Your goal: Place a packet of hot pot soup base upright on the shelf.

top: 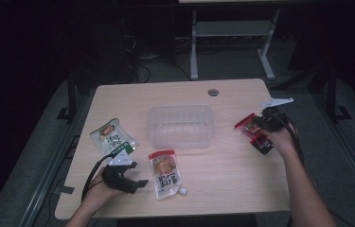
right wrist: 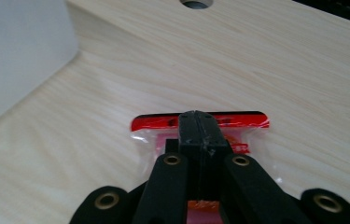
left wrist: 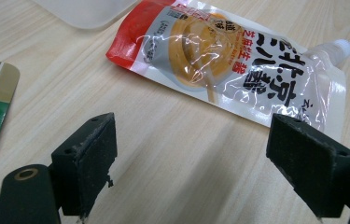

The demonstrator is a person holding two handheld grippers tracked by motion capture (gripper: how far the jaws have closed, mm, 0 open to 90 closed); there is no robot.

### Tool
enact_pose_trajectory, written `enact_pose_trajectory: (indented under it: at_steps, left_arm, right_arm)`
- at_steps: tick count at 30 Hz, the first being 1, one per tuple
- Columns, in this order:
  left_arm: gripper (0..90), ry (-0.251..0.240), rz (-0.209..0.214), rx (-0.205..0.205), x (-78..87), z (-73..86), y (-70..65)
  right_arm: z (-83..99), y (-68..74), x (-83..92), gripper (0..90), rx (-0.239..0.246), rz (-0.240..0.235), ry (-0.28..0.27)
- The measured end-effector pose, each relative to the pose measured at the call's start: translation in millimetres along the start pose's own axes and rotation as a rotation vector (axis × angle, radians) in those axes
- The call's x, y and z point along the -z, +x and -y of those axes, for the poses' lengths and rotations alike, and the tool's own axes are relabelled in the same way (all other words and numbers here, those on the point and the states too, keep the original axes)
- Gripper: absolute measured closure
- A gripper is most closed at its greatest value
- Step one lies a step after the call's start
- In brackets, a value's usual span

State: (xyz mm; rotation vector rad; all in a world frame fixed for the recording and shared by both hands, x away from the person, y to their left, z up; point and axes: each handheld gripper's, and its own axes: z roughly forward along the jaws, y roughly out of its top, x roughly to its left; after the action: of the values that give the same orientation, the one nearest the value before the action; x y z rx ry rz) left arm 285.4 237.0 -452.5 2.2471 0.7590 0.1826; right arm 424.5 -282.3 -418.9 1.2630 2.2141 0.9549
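Observation:
At the table's right side, my right gripper [top: 256, 126] is shut on a red and clear snack packet [top: 247, 124]. In the right gripper view the jaws [right wrist: 198, 120] pinch the packet's red top seam [right wrist: 150, 123]. My left gripper [top: 136, 176] rests near the front left of the table and is open with nothing between its jaws. In the left gripper view it [left wrist: 193, 135] points at bare wood, and an orange spouted sauce pouch [left wrist: 210, 51] lies flat just beyond it. That pouch [top: 164, 172] lies to the right of the left gripper.
A clear plastic container [top: 180, 109] stands empty at the table's middle, its wall [right wrist: 14, 56] to the left of the held packet. A green and white pouch [top: 111, 135] lies at the left. A cable hole [top: 213, 91] sits near the far edge.

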Motion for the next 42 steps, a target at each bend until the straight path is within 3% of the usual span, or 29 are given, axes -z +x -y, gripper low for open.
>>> enact_pose_trajectory:
  at_steps: [9, 15, 20, 30, 42]
  left_arm:
    - [15.6, -0.006, -0.006, 0.006, 1.1, -0.4, 0.4]
    - [15.6, 0.002, -0.008, 0.004, 1.5, 0.9, 2.5]
    - [15.6, -0.003, -0.006, 0.014, 1.7, 1.0, 1.7]
    - [15.6, -0.008, 0.0, 0.005, 1.2, -0.2, -0.2]
    - [15.6, -0.003, 0.006, -0.012, 1.2, -1.9, -2.0]
  right_arm:
    - [7.4, -23.6, -25.8, 90.0, -0.07, 0.06, 0.023]
    - [10.4, -35.0, -36.0, 90.0, -0.088, 0.101, 0.036]
    - [16.5, -39.2, -40.7, 90.0, -0.1, 0.102, 0.059]
    - [22.7, -34.9, -40.6, 90.0, -0.057, 0.039, 0.054]
    - [18.8, -7.6, -38.4, 90.0, 0.045, -0.05, 0.092]
